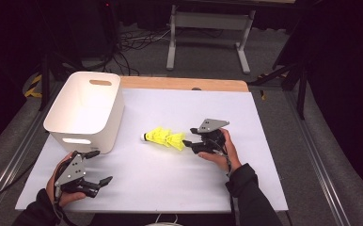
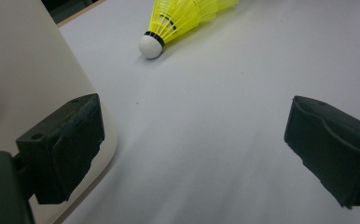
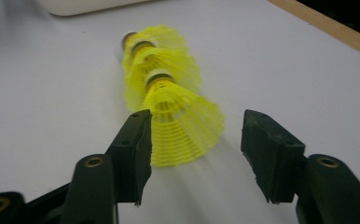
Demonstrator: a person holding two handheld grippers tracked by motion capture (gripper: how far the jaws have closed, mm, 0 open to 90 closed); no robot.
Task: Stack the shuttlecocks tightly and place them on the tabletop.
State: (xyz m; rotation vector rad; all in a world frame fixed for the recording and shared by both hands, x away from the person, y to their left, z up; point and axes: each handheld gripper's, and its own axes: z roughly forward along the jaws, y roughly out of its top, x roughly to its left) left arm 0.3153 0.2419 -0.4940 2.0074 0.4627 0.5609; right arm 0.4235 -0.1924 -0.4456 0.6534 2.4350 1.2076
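Three yellow shuttlecocks (image 1: 163, 138) lie nested in a row on the white table, white cork tip toward the bin. My right gripper (image 1: 189, 146) is open at the skirt end of the row. In the right gripper view the nearest skirt (image 3: 183, 126) sits just ahead of and partly between the jaws of that gripper (image 3: 197, 121), touching neither pad clearly. My left gripper (image 1: 102, 167) is open and holds nothing near the table's front left, beside the bin's corner. The left gripper view looks past its own open gripper (image 2: 194, 140) to the cork tip (image 2: 150, 45).
A white bin (image 1: 85, 110) with handle slots stands at the table's left; its wall (image 2: 24, 79) is close to the left gripper's left jaw. A wooden strip (image 1: 184, 84) runs along the table's far edge. Cables and a desk frame (image 1: 208, 28) lie on the floor beyond.
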